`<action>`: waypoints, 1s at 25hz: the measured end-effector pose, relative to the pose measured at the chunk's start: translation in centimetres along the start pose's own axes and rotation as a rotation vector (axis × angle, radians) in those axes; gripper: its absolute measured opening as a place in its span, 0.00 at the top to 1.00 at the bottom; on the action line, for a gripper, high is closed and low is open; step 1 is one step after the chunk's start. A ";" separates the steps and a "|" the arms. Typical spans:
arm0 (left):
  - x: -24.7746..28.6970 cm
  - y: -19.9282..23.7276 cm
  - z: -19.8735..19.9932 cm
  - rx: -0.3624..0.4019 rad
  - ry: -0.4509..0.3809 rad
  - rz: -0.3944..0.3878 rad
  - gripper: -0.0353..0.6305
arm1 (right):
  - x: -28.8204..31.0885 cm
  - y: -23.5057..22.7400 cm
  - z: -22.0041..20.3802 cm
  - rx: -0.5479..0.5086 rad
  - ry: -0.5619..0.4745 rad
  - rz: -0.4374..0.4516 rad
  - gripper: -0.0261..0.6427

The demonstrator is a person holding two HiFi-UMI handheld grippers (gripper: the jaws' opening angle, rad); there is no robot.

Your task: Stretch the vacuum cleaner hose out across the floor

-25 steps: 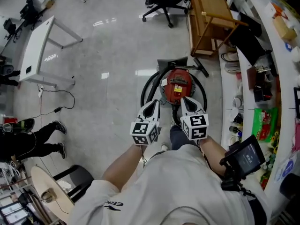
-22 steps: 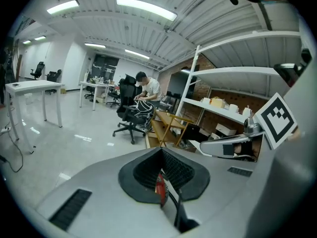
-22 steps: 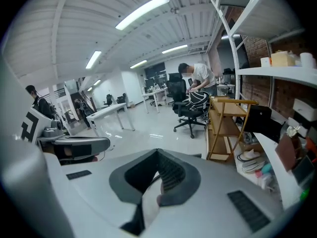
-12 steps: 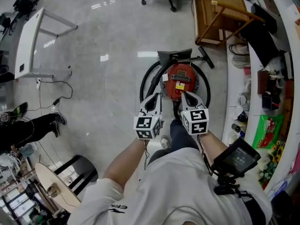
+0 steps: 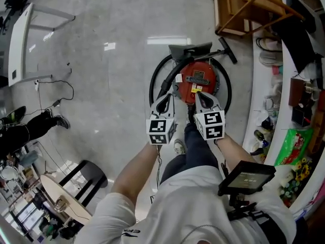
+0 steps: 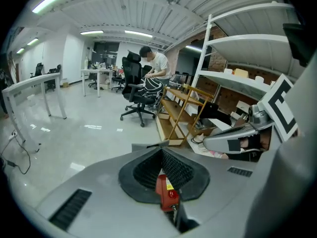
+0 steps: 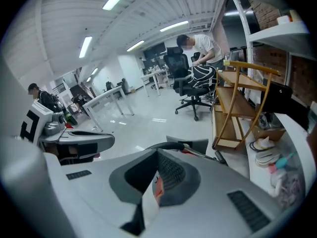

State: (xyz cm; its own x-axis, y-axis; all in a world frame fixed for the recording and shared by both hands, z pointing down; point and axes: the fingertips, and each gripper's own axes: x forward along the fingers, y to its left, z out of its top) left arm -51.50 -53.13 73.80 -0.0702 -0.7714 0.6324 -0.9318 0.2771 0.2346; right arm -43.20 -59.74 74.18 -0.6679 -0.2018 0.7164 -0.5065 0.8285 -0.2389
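Note:
A red vacuum cleaner (image 5: 197, 81) stands on the grey floor just ahead of my feet. Its black hose (image 5: 154, 87) lies coiled in a ring around the body. The grey floor nozzle (image 5: 190, 50) and wand (image 5: 227, 49) rest on the far side. My left gripper (image 5: 166, 97) hovers shut over the hose's left arc. My right gripper (image 5: 198, 94) is shut above the vacuum's near edge. Neither holds anything. In the left gripper view the shut gripper (image 6: 161, 150) frames a slice of the red body (image 6: 165, 193). The right gripper view shows its gripper (image 7: 157, 153) shut, with the hose (image 7: 171, 145) just beyond.
A wooden rack (image 5: 238, 9) stands beyond the vacuum at the right. A cluttered white counter (image 5: 284, 75) runs down the right side. At the left are a white table (image 5: 20, 39), a floor cable (image 5: 61, 98), a person's legs (image 5: 25, 128) and a round stool (image 5: 56, 197).
Both grippers have sunk side by side toward the vacuum and now overlap its near edge and hose. Both stayed shut. The vacuum and hose have not moved.

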 end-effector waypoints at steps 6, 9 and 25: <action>3.9 3.1 -2.7 0.007 0.041 0.029 0.94 | 4.5 -0.6 -2.2 -0.018 0.057 0.025 0.96; 5.5 4.5 -4.1 0.028 0.068 0.039 0.94 | 6.1 -0.9 -3.2 -0.022 0.076 0.032 0.96; 12.6 6.2 -7.0 0.227 0.152 -0.037 0.71 | 9.8 -2.3 -6.4 0.035 0.138 0.026 0.96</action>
State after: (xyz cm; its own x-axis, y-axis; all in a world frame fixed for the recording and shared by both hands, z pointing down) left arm -55.66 -57.15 88.39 0.0034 -0.6791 0.7340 -0.9899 0.1019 0.0989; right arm -45.12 -60.27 85.96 -0.6009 -0.1045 0.7925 -0.5103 0.8132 -0.2797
